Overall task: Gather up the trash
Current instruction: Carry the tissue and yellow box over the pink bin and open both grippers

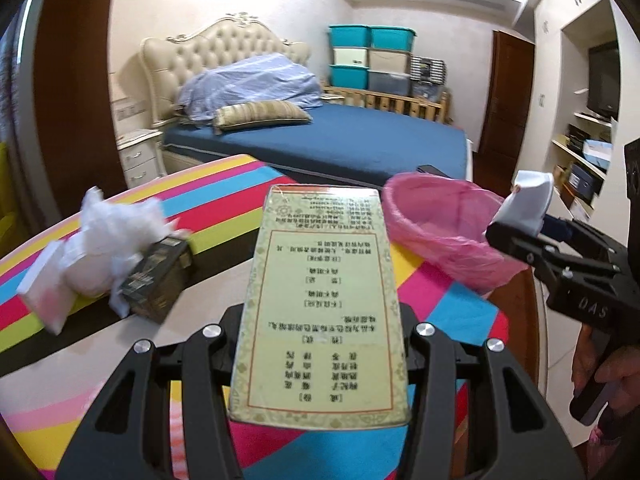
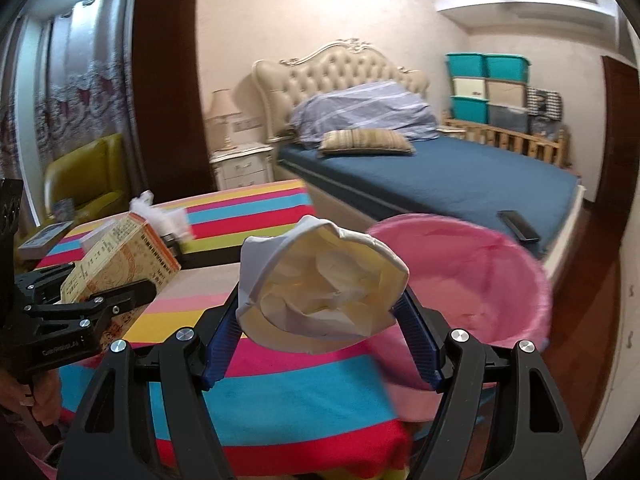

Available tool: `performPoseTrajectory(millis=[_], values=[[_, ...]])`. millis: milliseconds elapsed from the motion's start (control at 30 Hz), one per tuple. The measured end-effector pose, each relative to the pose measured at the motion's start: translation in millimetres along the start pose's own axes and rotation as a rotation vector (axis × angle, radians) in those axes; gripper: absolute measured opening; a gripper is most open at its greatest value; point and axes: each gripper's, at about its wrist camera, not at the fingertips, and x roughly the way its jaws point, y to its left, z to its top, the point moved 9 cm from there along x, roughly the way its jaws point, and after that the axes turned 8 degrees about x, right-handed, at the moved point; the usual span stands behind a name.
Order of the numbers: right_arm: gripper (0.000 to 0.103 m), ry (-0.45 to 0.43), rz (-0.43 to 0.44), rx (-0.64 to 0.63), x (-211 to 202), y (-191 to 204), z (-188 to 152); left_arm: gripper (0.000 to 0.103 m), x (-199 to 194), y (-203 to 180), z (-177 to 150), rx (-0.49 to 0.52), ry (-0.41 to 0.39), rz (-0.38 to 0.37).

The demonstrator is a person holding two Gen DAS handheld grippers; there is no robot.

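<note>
Between the right tool's [image 2: 320, 300] fingers, a crushed paper cup [image 2: 320, 280] (bin [image 2: 500, 264] just beside).

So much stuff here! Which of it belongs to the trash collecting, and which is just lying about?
Part of the job:
- box in the left claw
- crushed paper cup in the right claw
- pink-lined bin
- white wrappers and dark carton on the striped table

Just lying about:
- bed
- pillow
- storage bins
- lamp
- green chair
</note>
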Motion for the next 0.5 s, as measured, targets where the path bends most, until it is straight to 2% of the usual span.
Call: performPoseTrajectory(millis=[133, 267, 500], values=[[0.070, -0.014, -0.055, 0.023, -1.2, -31.3, 5.6, 0.049, 16.6, -18.3, 19.8, 0.022, -0.008, -0.042], [0.070, -0.022, -0.094, 0.056, -1.9, -64.3, 7.2, 0.049, 35.4, -38.4, 42.9, 0.022, 0.001, -0.127], [0.070, -0.013, -0.148, 0.056, 10.0, -103.8, 6.1, 0.049, 73.2, -76.7, 78.4, 0.075, -0.006, -0.198]])
